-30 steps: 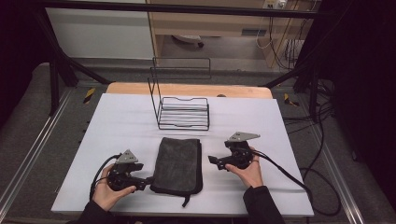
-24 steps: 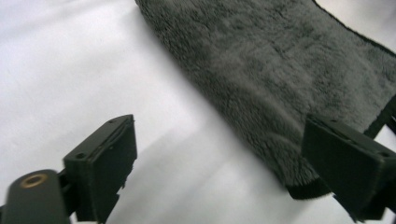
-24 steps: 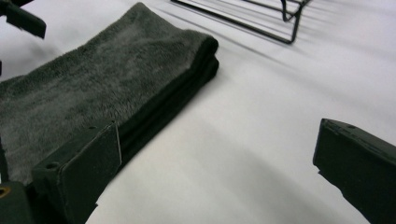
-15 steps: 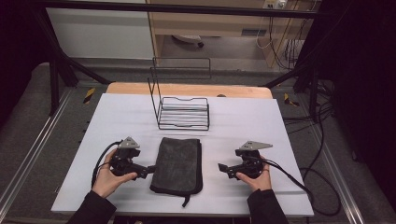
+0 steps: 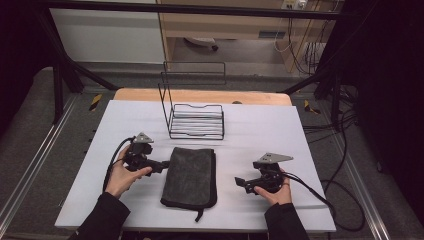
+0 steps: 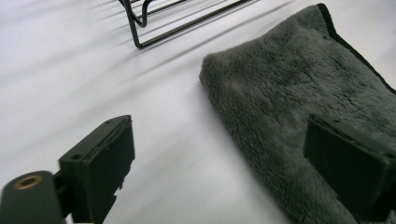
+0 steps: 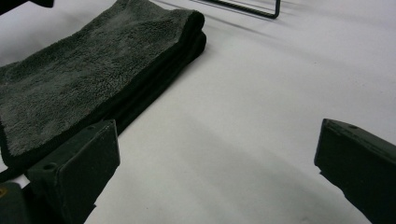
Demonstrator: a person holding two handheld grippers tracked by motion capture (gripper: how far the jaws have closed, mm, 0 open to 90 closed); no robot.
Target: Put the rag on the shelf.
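A folded dark grey towel (image 5: 191,175) lies on the white table (image 5: 265,130) between my two grippers. My left gripper (image 5: 163,164) points at the towel's left edge. In the left gripper view its jaws (image 6: 222,163) stand wide and have just been closing a little. One jaw is over the bare table, the other over the towel (image 6: 299,93), and no pad presses on it. My right gripper (image 5: 241,181) rests a short way right of the towel. It is open (image 7: 219,172) over bare table, with the towel (image 7: 93,74) off to its left.
A black wire rack (image 5: 196,122) with a tall back stands behind the towel, its base bars in the left gripper view (image 6: 140,28). A wooden strip (image 5: 200,95) borders the table's far edge. Cables (image 5: 345,165) hang off the right side.
My left gripper moved away from the front edge, up along the towel's left side. My right gripper drew back from the towel toward the front right, then stayed still.
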